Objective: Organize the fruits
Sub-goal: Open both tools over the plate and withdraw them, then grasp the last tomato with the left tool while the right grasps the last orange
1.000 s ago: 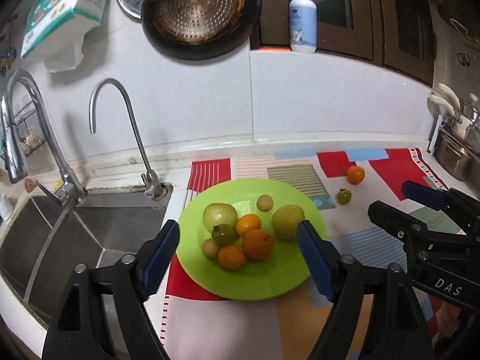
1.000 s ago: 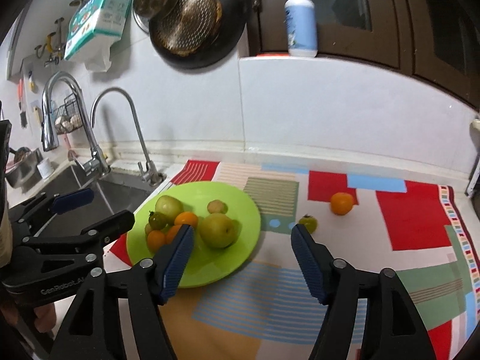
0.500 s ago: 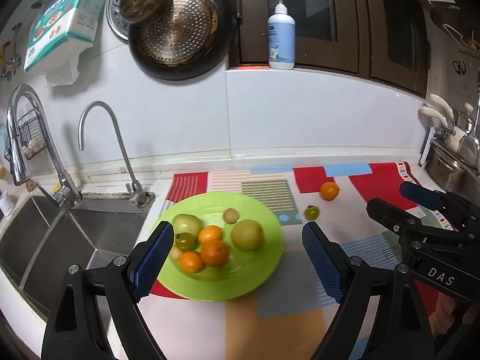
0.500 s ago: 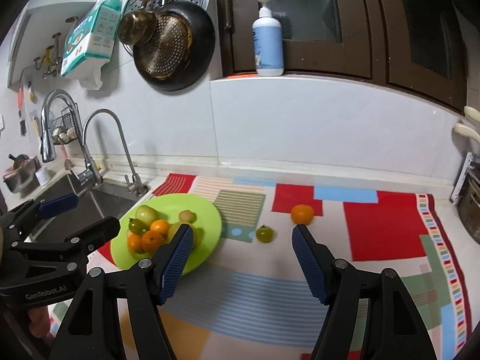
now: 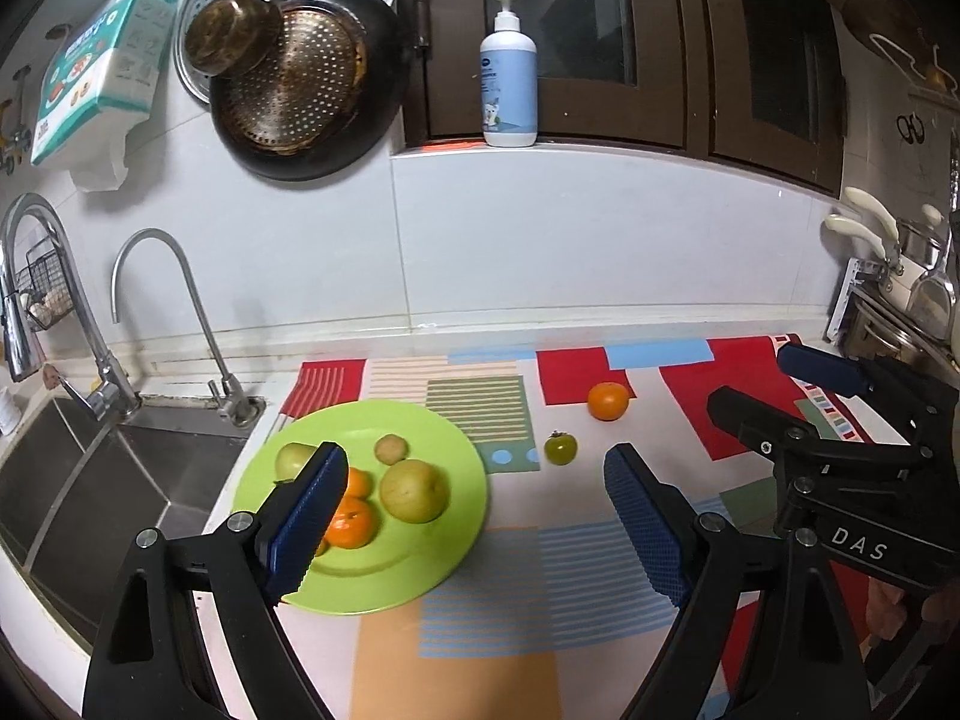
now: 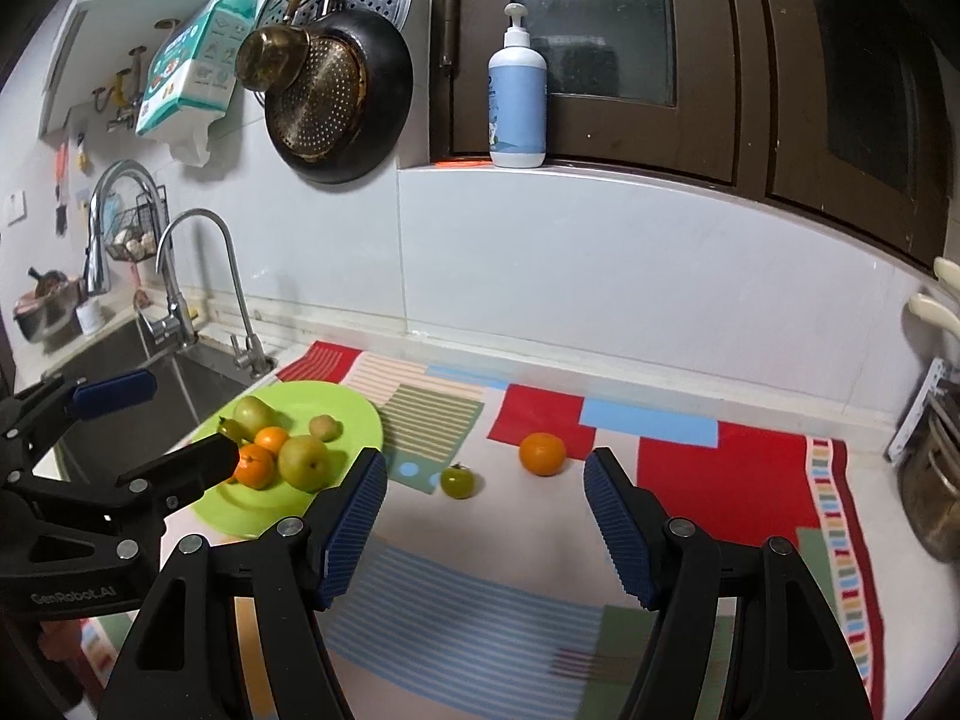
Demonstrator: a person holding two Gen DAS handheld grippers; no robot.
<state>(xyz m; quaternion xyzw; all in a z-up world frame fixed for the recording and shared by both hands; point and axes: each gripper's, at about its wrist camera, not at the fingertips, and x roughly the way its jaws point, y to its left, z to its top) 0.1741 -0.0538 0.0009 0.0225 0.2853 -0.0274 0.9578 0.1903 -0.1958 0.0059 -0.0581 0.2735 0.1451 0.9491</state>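
A lime green plate (image 5: pixel 420 564) lies on the left part of a patterned mat and holds a pear (image 5: pixel 415 491), a green apple (image 5: pixel 294 459), a small brown fruit (image 5: pixel 391 449) and oranges (image 5: pixel 351 519). A small green fruit (image 5: pixel 560 449) and a loose orange (image 5: pixel 608 401) lie on the mat to its right. My left gripper (image 5: pixel 474 462) hovers open near the plate's right edge, with nothing held. My right gripper (image 6: pixel 483 462) hangs open and empty, short of the green fruit (image 6: pixel 459 480) and the orange (image 6: pixel 542 453). Each gripper shows in the other's view, the right gripper (image 5: pixel 759 381) and the left gripper (image 6: pixel 186 417).
A steel sink (image 5: pixel 90 480) with two taps (image 5: pixel 180 324) drops away left of the plate. A pan (image 5: pixel 300 90) and strainers hang on the wall above. A soap bottle (image 5: pixel 508 78) stands on the window sill. Pots (image 6: pixel 930 480) crowd the right end of the counter.
Both grippers have drawn back from the counter and risen slightly, so the plate and fruits look smaller and farther. The left jaws stand a little wider. No fruit has moved.
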